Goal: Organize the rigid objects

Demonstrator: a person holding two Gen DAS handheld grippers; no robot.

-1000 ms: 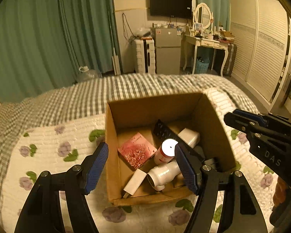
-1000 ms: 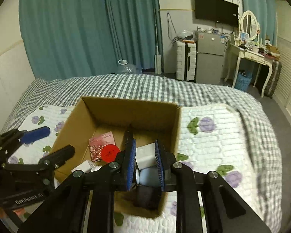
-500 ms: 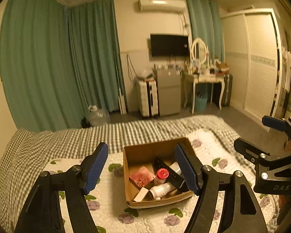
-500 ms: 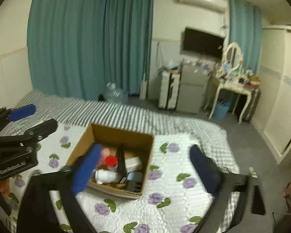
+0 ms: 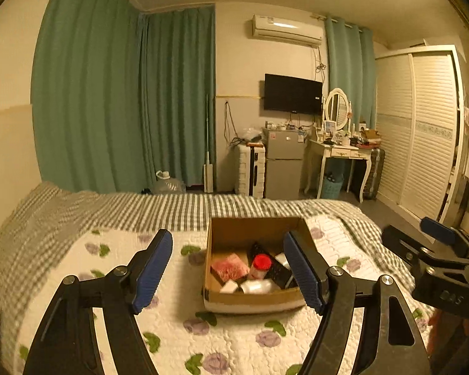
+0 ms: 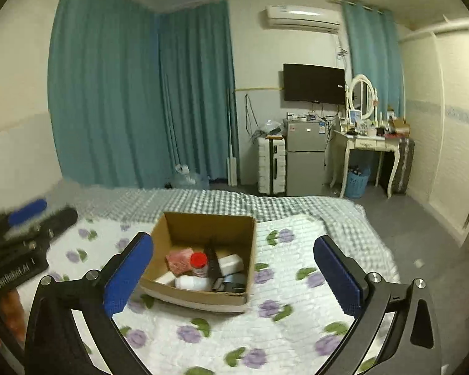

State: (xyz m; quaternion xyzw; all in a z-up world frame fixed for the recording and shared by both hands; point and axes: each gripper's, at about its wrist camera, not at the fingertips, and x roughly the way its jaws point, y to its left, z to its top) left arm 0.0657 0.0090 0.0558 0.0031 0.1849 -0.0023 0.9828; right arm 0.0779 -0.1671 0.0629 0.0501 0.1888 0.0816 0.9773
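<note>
Box [image 6: 200, 231] contents w/ blue tape (R view only), both tongs [image 5: 228, 268] [image 6: 233, 278] agape, L widening.

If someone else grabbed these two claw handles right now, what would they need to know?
Left claw: jaws opening, nothing between them.
Right claw: open, empty.
Both hang over the bed, short of the box.
The box sits on the bed's flowered quilt. In it: a red-capped bottle, a white bottle lying down, a pink packet, a white block and some dark items.
Done: everything loose in view is in the box.
Left: nothing visible on the quilt to collect; check outside the camera views.
</note>
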